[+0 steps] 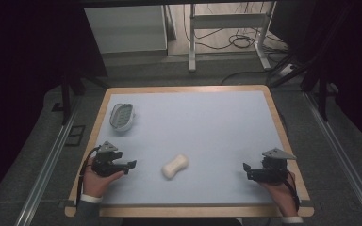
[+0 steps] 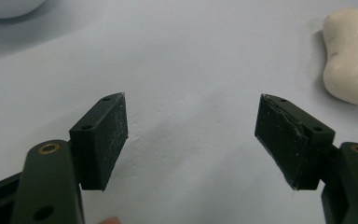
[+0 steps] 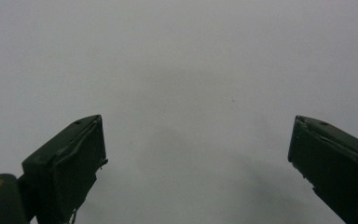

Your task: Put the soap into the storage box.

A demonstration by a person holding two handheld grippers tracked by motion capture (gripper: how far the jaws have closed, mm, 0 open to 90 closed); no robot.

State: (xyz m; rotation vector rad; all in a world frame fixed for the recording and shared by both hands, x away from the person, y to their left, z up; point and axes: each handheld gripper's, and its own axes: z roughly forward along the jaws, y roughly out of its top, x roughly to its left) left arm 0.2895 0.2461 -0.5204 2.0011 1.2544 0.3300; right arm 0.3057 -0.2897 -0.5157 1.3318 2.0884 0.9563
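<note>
Centrally on the pale blue table (image 1: 207, 122) lies one cream soap bar (image 1: 175, 166), with nothing around it; one grey soap dish (image 1: 122, 116) sits well apart at far left. Two hands rest near the front edge: left gripper (image 1: 131, 165) and right gripper (image 1: 246, 170) point inward, jaws spread, empty.

Table (image 1: 226, 122): one, pale blue top with wooden edge.
Soap bar (image 1: 175, 166): one, cream-white.
Soap dish (image 1: 122, 116): one, white and oval.
Hand-held grippers: two, namely left gripper (image 1: 131, 165) and right gripper (image 1: 247, 170), each with two black jaws.
</note>
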